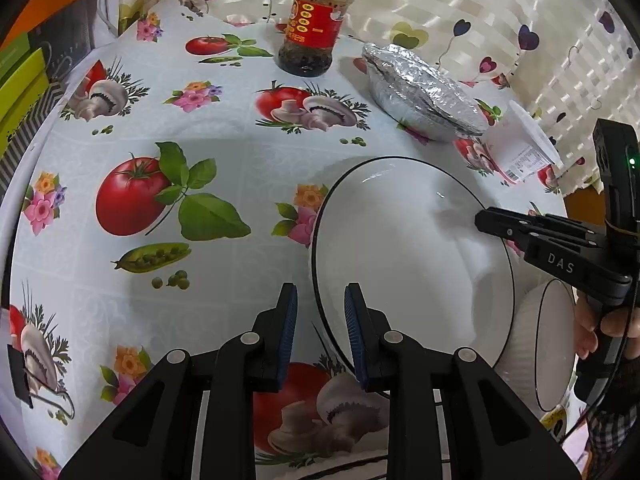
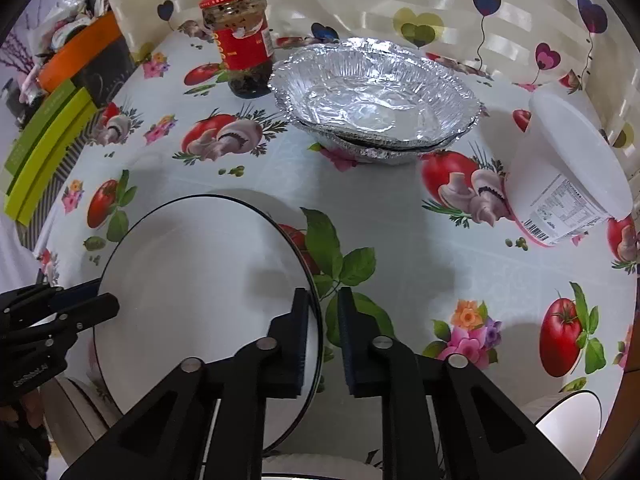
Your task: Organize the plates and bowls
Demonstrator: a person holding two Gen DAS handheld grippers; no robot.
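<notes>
A white plate with a thin black rim (image 1: 400, 256) (image 2: 192, 296) is held above the table. My left gripper (image 1: 321, 304) straddles its left rim with the jaws still apart, and also shows in the right wrist view (image 2: 106, 304). My right gripper (image 2: 323, 308) straddles the right rim, jaws slightly apart; in the left wrist view its fingers (image 1: 496, 222) lie over the plate's right side. A white ribbed bowl (image 1: 548, 340) sits below the plate on the right. Another white dish (image 2: 572, 420) shows at the lower right.
On the vegetable-print tablecloth (image 1: 200, 128) stand a red-lidded sauce jar (image 1: 316, 24) (image 2: 242, 40), stacked foil pans (image 1: 424, 92) (image 2: 376, 100) and a white lidded tub (image 2: 568, 168) (image 1: 520, 148). Green and orange boxes (image 2: 52, 128) lie at the left. A curtain hangs behind.
</notes>
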